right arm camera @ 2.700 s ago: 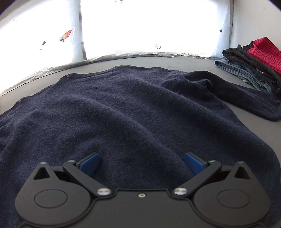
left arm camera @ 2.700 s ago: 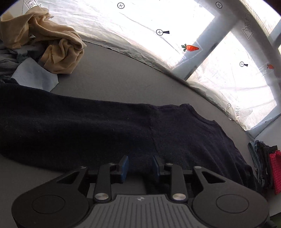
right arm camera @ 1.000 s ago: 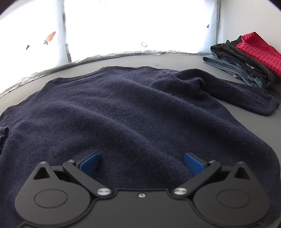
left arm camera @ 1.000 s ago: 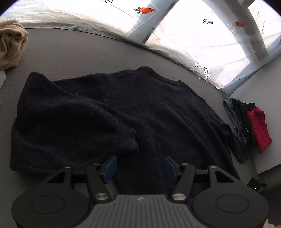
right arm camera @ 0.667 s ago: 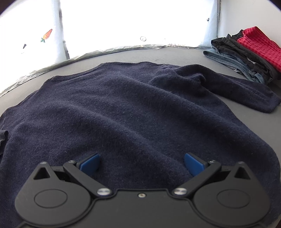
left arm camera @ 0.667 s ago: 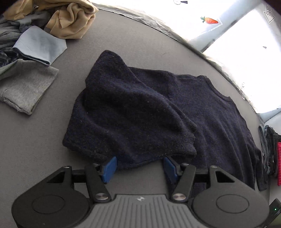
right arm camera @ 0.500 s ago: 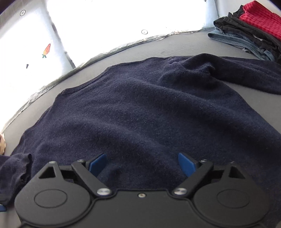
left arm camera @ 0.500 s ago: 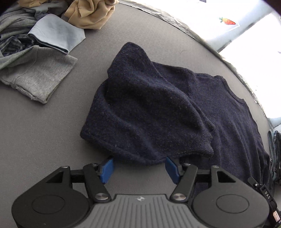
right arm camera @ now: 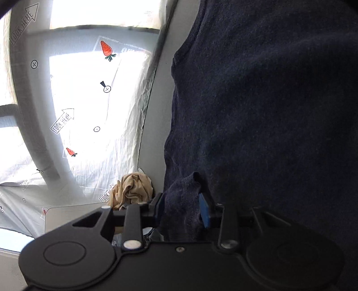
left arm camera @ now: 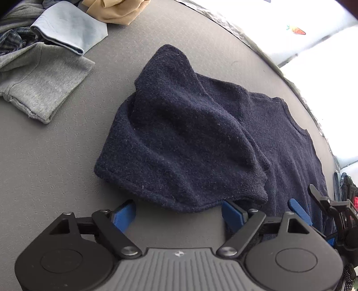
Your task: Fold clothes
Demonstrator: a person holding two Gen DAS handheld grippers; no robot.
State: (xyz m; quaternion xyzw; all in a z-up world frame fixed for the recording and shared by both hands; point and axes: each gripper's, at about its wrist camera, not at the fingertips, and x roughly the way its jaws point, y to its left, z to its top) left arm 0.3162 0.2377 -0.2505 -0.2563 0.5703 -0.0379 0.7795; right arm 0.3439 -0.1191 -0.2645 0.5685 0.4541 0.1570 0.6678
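On grey table (left arm camera: 56,174), folded navy sweater (left arm camera: 190,145) edge, right tool (right arm camera: 182,209) apparently pinching it

sweater (left arm camera: 190,138): on the table (left arm camera: 44,167), one side folded over onto its body
grey garment (left arm camera: 38,82): on the table, left of the sweater, apart from it
folded cloth (left arm camera: 69,29): behind the grey garment, overlapping its far edge
crumpled garment (left arm camera: 116,9): behind the folded cloth
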